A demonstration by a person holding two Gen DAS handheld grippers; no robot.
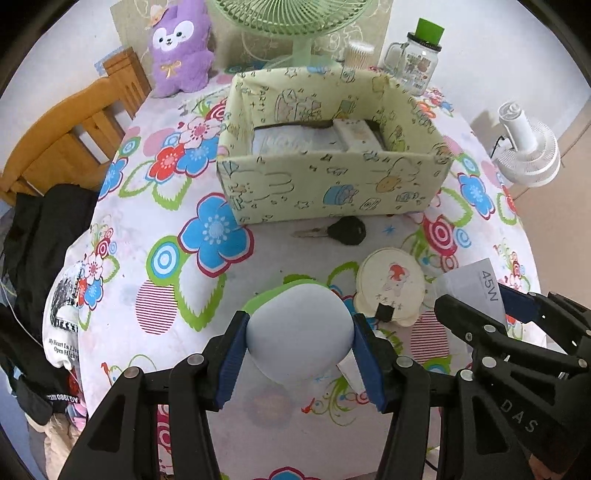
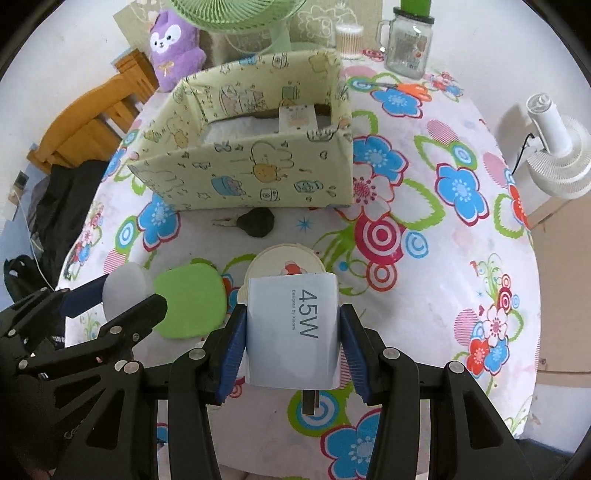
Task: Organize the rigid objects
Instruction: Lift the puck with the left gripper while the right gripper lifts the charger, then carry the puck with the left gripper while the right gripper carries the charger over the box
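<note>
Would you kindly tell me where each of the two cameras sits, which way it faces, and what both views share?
Left wrist: sits on the left gripper, looking steeply down along its fingers, which clamp a pale blue rounded object; the right gripper shows at right.
Right wrist: sits on the right gripper, looking down at the white 45W charger it holds; the left gripper shows at left.
Shared: patterned box, black key, round cream disc, floral tablecloth.

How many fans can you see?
2: a green fan on the table behind the box, and a white fan off to the right, beyond the table's edge.
</note>
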